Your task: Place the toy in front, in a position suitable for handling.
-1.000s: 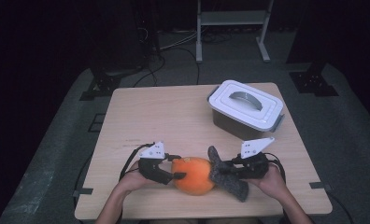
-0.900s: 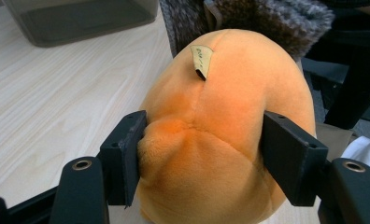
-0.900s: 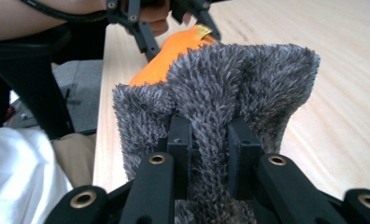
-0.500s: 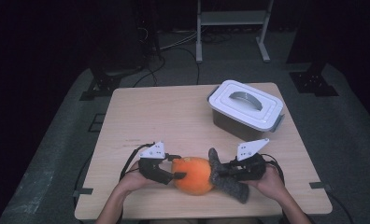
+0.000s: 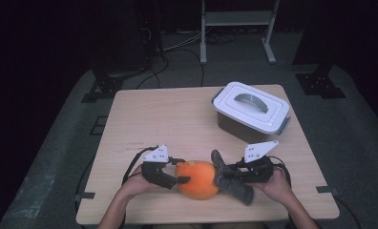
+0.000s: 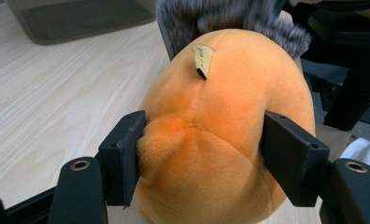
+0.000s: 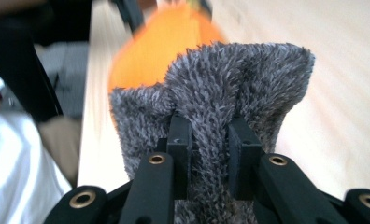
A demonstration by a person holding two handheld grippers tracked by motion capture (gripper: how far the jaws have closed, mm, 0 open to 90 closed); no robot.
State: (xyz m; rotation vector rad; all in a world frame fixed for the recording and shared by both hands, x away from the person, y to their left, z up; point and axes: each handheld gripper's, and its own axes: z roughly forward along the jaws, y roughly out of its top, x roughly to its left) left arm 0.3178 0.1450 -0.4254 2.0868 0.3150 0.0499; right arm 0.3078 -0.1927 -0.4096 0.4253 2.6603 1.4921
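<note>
Left gripper (image 5: 181, 180) is clamping the orange plush (image 5: 197, 179) across its near end; in the left gripper view the jaws are pressing into both sides of the plush (image 6: 220, 140) and denting the fabric. Right gripper (image 5: 225, 174) is pinching a fold of the grey fuzzy sleeve (image 5: 230, 182); in the right gripper view the jaws are closed tight on a ridge of the sleeve (image 7: 216, 107), with the orange plush (image 7: 160, 46) showing just past its edge.

Location: plush is sitting at the near edge of the tabletop (image 5: 177, 119), between the two hands, touching the sleeve on its right side. Sleeve is lying diagonally, one end pointing up-table, the other toward the person.

Progress, my read: both grasps are made, so pickup is done. Plush and sleeve are pressed together, but the plush is looking almost entirely exposed, so either the sleeve is barely started going on or it is nearly off. Can't tell which direction from these views. I also can't tell whether the sleeve opening is around the plush end or just butting against it.

Left to do: the bulk of the relative travel between sleeve and plush, then releasing both.

White lidded box (image 5: 250, 112) is sitting at the far right of the tabletop, lid on, well apart from the work.
</note>
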